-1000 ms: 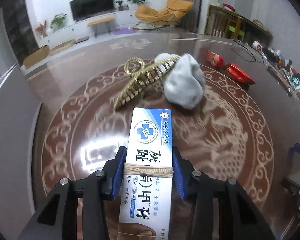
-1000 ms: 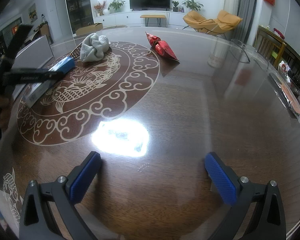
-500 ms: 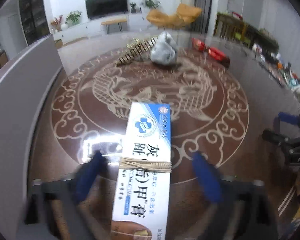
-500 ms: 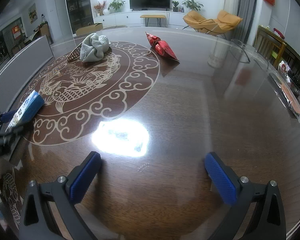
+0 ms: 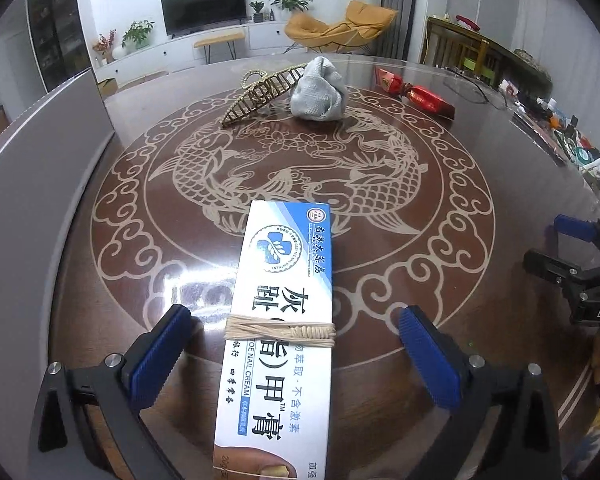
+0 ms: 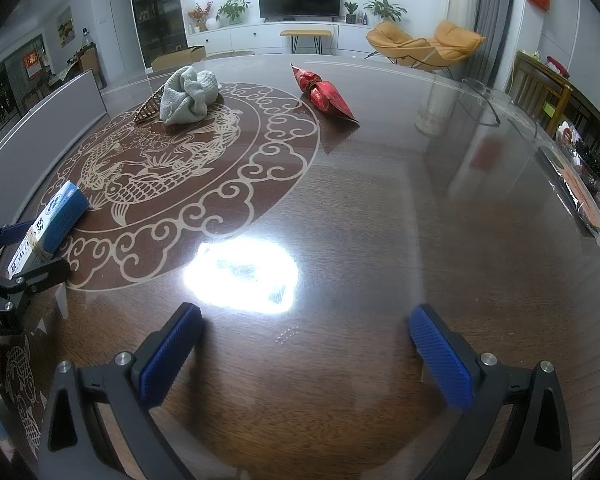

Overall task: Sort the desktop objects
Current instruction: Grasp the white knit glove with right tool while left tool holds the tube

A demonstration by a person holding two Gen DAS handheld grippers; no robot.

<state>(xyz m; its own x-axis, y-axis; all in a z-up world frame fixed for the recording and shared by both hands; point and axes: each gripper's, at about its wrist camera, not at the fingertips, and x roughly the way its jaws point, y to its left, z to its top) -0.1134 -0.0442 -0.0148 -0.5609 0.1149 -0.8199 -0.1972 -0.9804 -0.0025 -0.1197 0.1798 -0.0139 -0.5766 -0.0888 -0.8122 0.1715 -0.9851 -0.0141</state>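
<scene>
The cream box [image 5: 278,320] lies on the tabletop [image 6: 380,208] between the spread left tongs [image 5: 296,354], released. Right tongs [image 6: 304,356] are spread, empty. The cloth [image 5: 318,94], hair clip [image 5: 256,94] and red packet [image 6: 326,94] (grouped far off) seem still unsorted.

— How does the left gripper [image 5: 294,354] stand?
— Low and level, its two blue-padded fingers [image 5: 156,360] spread wide, gripping nothing.

— And the right gripper [image 6: 304,354]?
— Much the same: pointing forward, blue pads [image 6: 440,364] held well apart, nothing between them. It sits off to the right of the left one, apart from it.
</scene>
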